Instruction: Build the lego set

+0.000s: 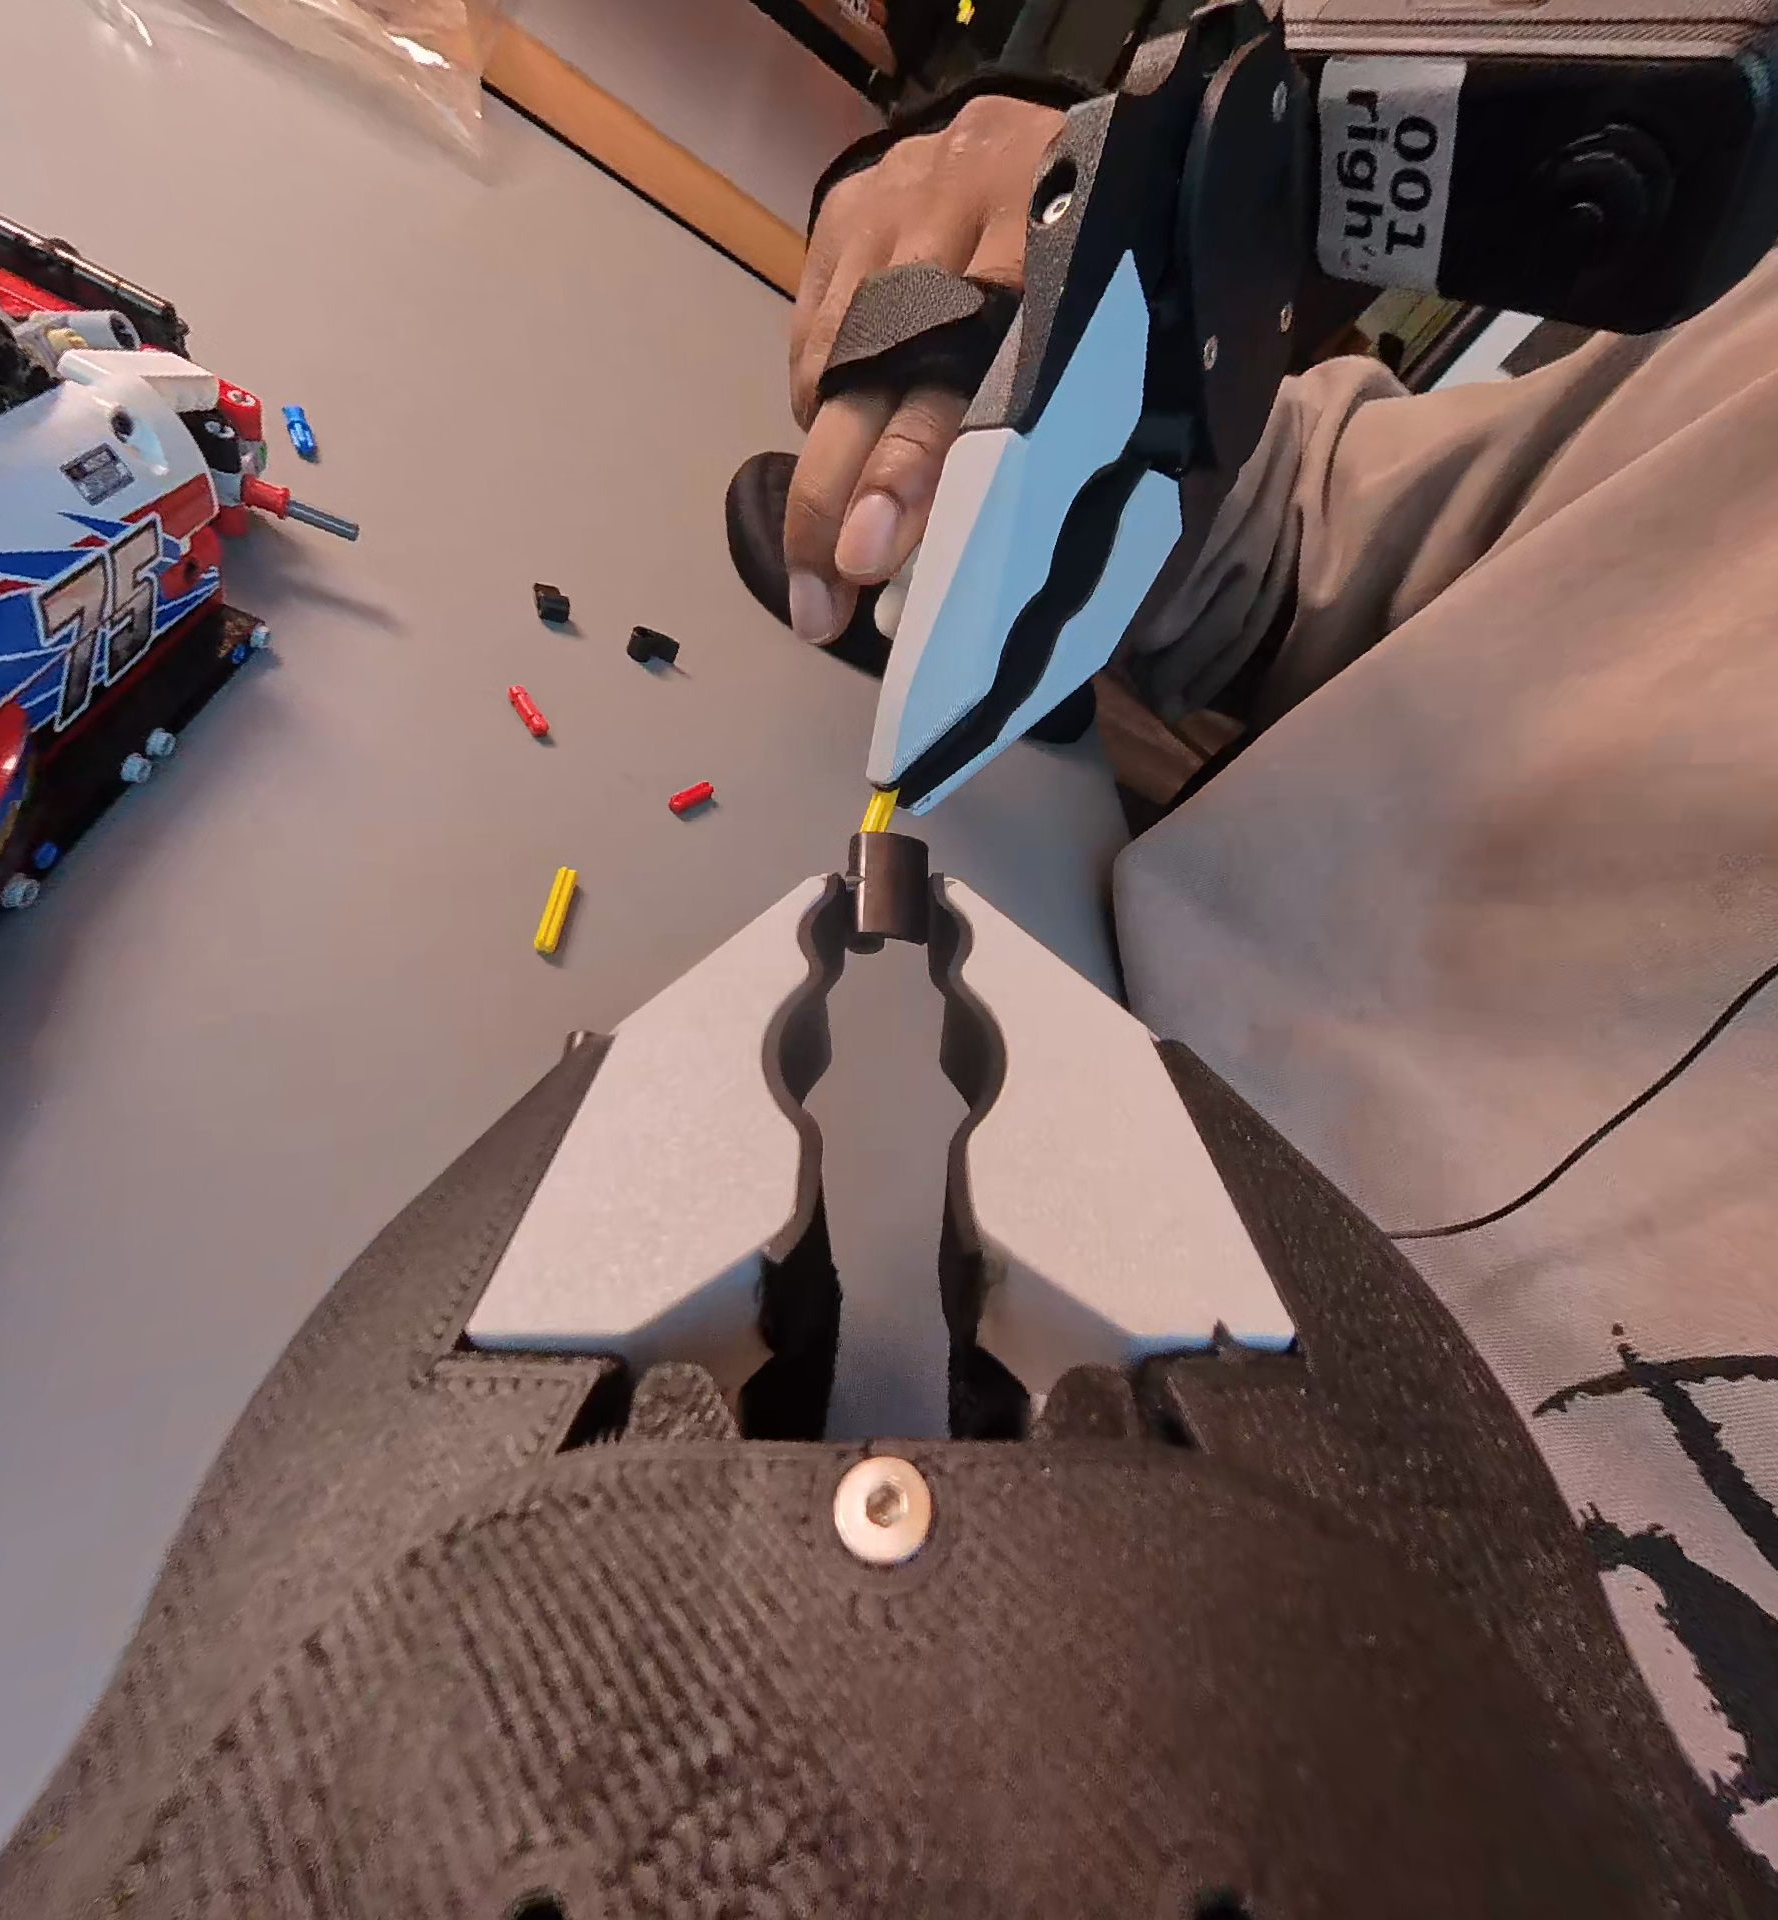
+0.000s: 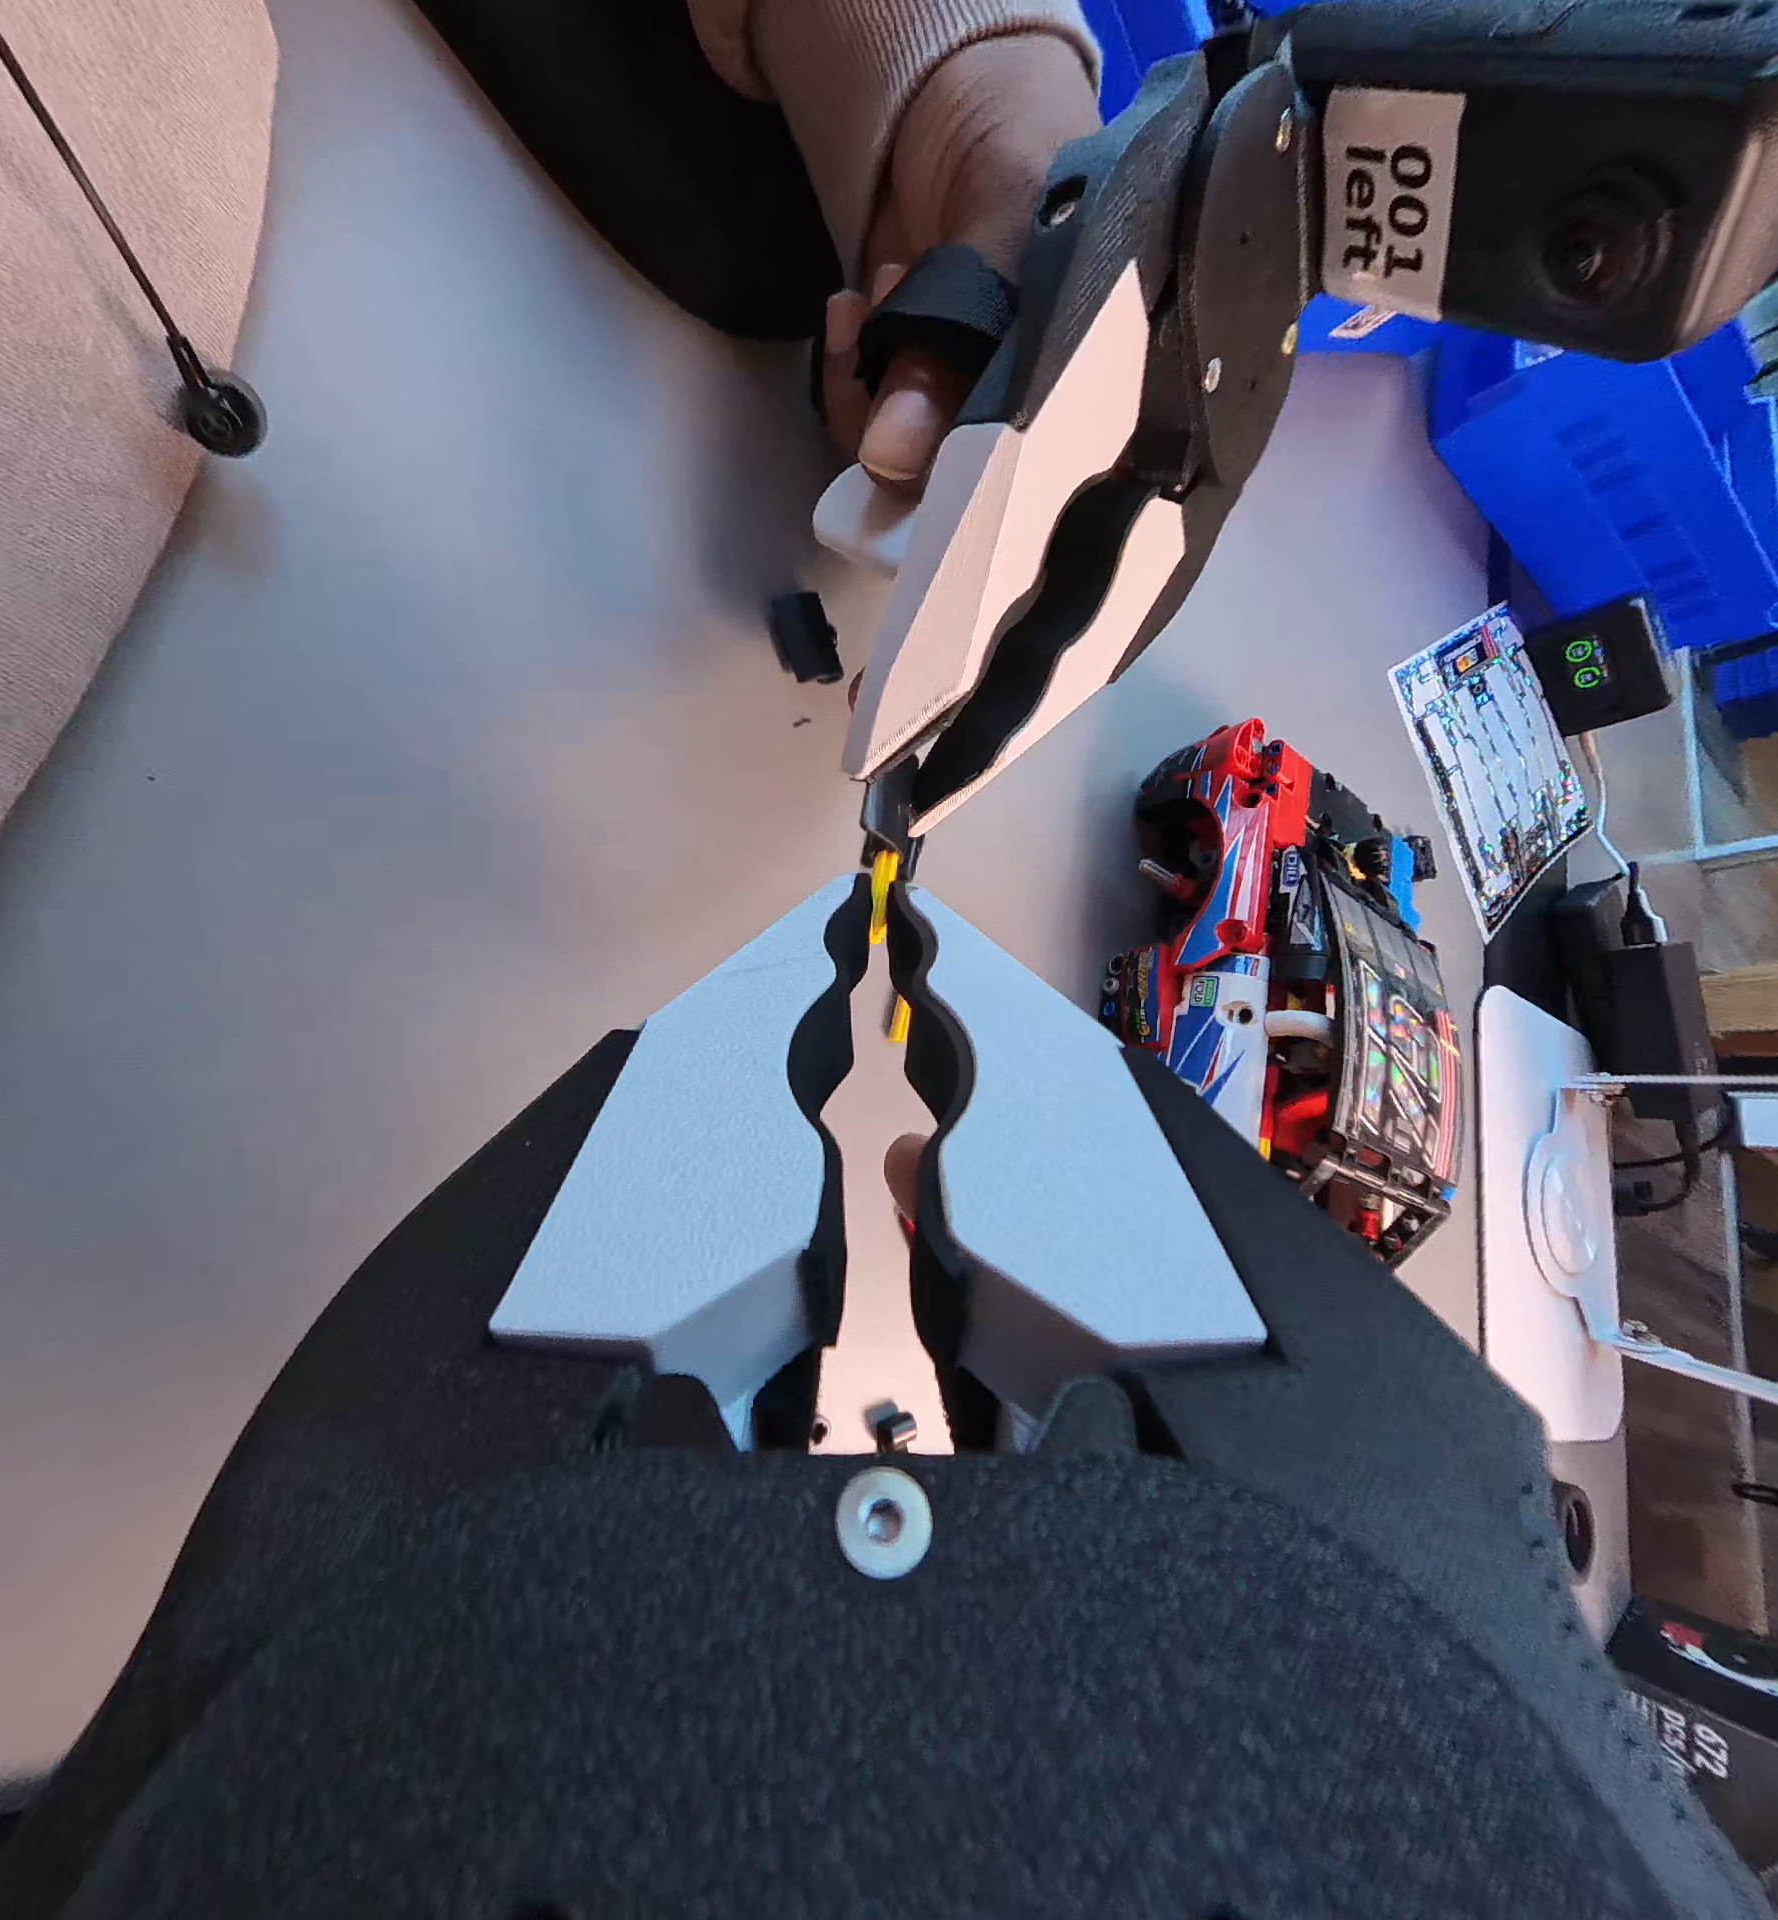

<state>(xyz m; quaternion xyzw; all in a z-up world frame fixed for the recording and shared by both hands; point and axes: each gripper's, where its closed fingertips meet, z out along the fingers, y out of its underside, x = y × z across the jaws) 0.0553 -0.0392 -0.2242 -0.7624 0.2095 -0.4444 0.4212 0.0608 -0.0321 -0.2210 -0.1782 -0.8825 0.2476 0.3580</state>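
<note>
My left gripper (image 1: pixel 890 896) is shut on a small black connector piece (image 1: pixel 887 891), held above the table. My right gripper (image 1: pixel 897 792) comes in from the upper right, shut on a yellow axle (image 1: pixel 878 810) whose end meets the top of the black piece. In the right wrist view my right gripper (image 2: pixel 880 891) grips the yellow axle (image 2: pixel 880 899) at its tips, and the left gripper (image 2: pixel 895 784) holds the black piece (image 2: pixel 887 812) just beyond. The partly built red, white and blue race car (image 1: pixel 54 623) lies at the left; it also shows in the right wrist view (image 2: pixel 1290 997).
Loose pieces lie on the grey table (image 1: pixel 449 416): a yellow axle (image 1: pixel 556 909), two red pins (image 1: pixel 529 711) (image 1: pixel 691 797), two black connectors (image 1: pixel 550 603) (image 1: pixel 652 645), a blue pin (image 1: pixel 300 430). A sticker sheet (image 2: pixel 1487 758) and blue bins (image 2: pixel 1633 488) sit beyond the car. A person's beige garment (image 1: pixel 1487 935) is on the right. From either gripper's tips it is about 20 centimeters to the blue pin (image 1: pixel 300 430).
</note>
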